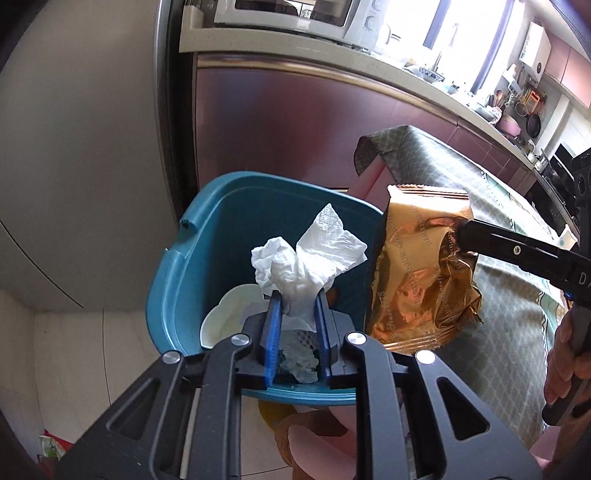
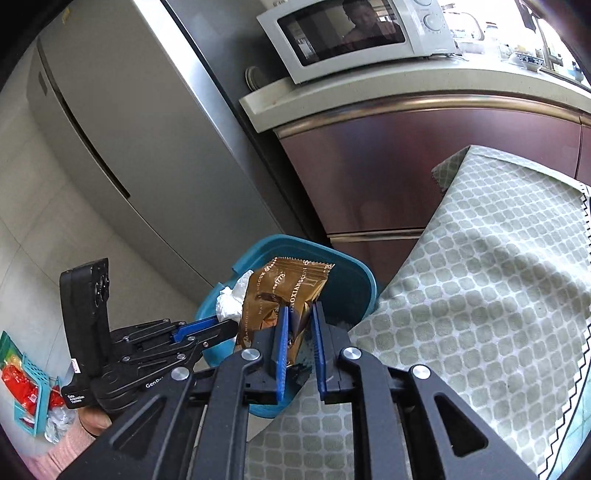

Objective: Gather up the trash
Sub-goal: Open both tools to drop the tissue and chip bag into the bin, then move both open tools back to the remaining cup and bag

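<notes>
Teal plastic formed the trash bin that stood on the floor against the corner of a table draped in a green patterned cloth, with the maroon cabinet behind it and a grey fridge to one side. Over the bin's mouth the left gripper was clamped on a crumpled white tissue, and the right gripper pinched a gold foil snack wrapper just beside it, above the rim nearest the table. A white cup lid already lay inside the bin. A microwave sat on the counter above, and a small blue basket of red packets lay on the floor, well apart.
</notes>
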The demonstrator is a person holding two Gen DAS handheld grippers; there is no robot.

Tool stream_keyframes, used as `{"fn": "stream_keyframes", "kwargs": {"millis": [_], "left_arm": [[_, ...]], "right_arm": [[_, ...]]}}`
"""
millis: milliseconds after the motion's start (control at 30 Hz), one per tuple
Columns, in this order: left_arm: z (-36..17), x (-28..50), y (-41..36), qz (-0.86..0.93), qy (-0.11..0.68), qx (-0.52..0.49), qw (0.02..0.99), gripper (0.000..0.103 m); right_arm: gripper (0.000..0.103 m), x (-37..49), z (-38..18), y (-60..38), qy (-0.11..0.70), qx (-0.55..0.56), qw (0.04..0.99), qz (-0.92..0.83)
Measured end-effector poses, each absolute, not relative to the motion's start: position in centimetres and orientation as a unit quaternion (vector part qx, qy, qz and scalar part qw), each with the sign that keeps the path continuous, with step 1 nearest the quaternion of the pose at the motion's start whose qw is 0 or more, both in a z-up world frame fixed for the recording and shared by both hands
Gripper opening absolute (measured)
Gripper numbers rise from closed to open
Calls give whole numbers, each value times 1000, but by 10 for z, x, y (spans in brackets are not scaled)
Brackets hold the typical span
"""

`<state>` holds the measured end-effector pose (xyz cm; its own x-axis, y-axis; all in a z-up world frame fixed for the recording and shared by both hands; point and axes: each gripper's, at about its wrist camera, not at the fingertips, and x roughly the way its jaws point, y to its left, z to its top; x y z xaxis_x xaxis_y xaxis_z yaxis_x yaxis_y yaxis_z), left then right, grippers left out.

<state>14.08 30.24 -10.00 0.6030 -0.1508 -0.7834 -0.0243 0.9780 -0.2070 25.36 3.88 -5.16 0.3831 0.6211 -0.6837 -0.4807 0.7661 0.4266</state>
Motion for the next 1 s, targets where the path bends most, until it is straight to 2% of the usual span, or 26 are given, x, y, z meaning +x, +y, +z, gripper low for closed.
{"fn": "stream_keyframes", "kwargs": {"millis": [100,167,467,733,1000], "left_arm": [[-109,146,298,-34,451,-98,886,19],[-114,149,295,-35,454,-99,885,21],[-117,148,288,-44,452,-106,885,23],[-89,130,263,-74,417,-94,901,27],[-53,116,206,-148,374,-73,913,30]], "right_arm": [[16,257,-58,43,452,76,827,327],[21,259,-61,44,455,76,826,324],[22,251,-58,30,446,88,828,329],[26,218,-37,-12,404,79,848,334],[27,178,-9,-88,357,104,880,294]]}}
